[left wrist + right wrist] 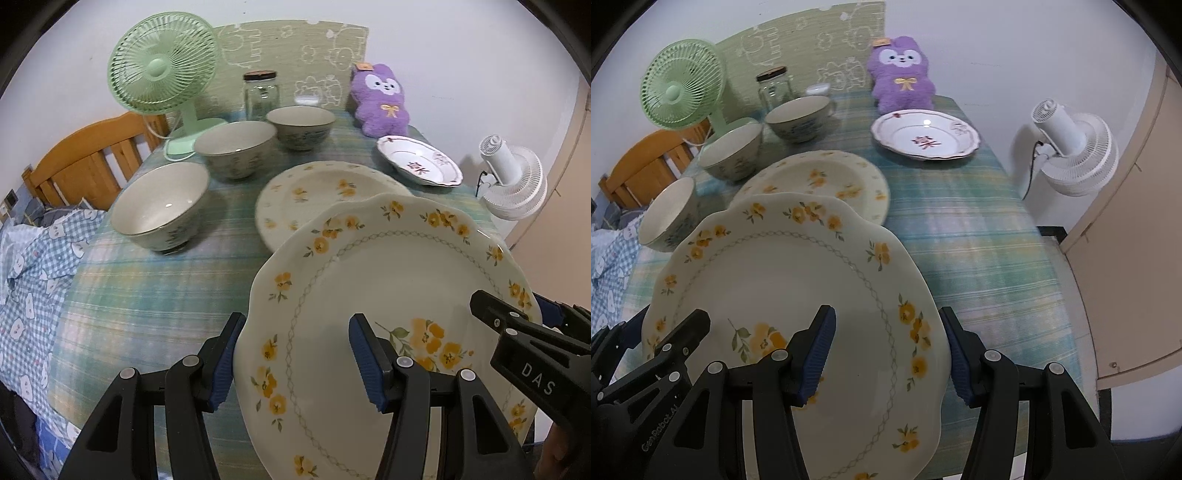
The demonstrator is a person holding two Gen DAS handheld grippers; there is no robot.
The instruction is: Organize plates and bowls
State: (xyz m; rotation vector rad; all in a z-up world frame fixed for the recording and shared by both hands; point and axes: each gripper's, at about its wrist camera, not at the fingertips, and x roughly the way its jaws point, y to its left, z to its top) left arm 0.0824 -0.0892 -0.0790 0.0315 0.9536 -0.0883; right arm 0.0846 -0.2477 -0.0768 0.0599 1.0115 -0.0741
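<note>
I hold a large scalloped plate with yellow flowers (pixel 388 266) (pixel 775 273) in the air over the near end of the table. My left gripper (pixel 297 360) is shut on its left rim. My right gripper (pixel 886 354) is shut on its right rim. A second yellow-flower plate (pixel 317 192) (pixel 827 177) lies on the cloth just beyond it. Farther back on the right lies a plate with pink flowers (pixel 421 160) (pixel 923 136). Three bowls stand in a row on the left: near (pixel 162 206), middle (pixel 236 147), far (pixel 301 123).
A green fan (pixel 162 74), a glass jar (pixel 260 94) and a purple plush toy (pixel 380 99) stand at the table's back edge. A white fan (pixel 1071 147) stands off the table's right side. A wooden headboard (pixel 88 158) and checked bedding (pixel 33 277) lie to the left.
</note>
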